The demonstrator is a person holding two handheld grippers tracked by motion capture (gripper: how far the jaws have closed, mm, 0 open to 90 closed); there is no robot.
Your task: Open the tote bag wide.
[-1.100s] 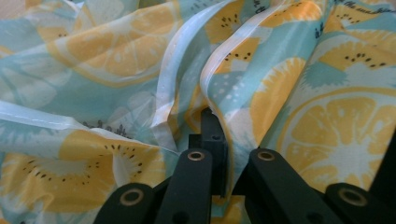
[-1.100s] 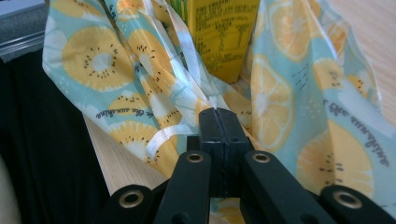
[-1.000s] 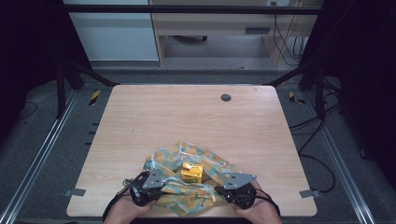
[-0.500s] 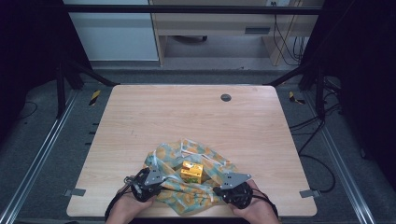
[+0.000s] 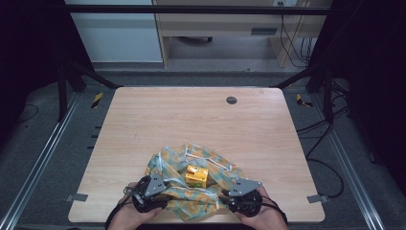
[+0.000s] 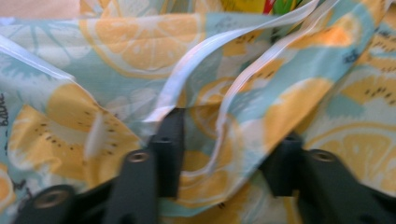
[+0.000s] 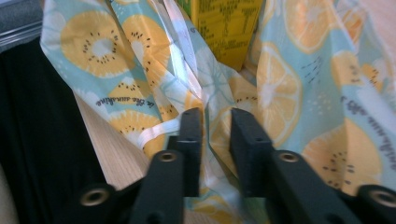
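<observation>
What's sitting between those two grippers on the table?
In the high view, the lemon-print bag spans between left gripper and right gripper, with a yellow carton on it.

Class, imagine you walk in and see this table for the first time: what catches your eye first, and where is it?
The lemon-print bag draws the eye, lying crumpled at the near edge of the wooden table. A small yellow carton stands upright in its middle. The left gripper and right gripper sit at the bag's two sides, their jaws just having been opening, with bag material between them.
</observation>
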